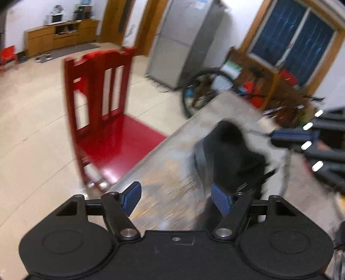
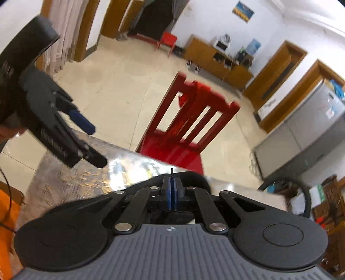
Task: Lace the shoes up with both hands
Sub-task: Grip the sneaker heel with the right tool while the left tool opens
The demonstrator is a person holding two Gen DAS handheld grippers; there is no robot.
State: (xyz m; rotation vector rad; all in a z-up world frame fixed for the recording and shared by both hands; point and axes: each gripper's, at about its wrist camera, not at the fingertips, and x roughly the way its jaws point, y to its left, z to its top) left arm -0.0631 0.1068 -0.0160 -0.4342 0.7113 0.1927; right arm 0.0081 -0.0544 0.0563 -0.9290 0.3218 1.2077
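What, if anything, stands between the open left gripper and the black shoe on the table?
Nothing visible does, though the view is blurred. Only bare table lies between the left gripper and the shoe. The right gripper, shut on a lace end, sits at the shoe's right side, off that path.

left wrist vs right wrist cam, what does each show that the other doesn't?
Left wrist only: the black shoe on the table, the blue-paned window, and the open left gripper with nothing between its pads.

Right wrist only: the right gripper shut on a thin black lace tip, the wall picture, and the curtain.

Both: the red chair, the grey fridge, the wooden sideboard, and the bicycle wheel.
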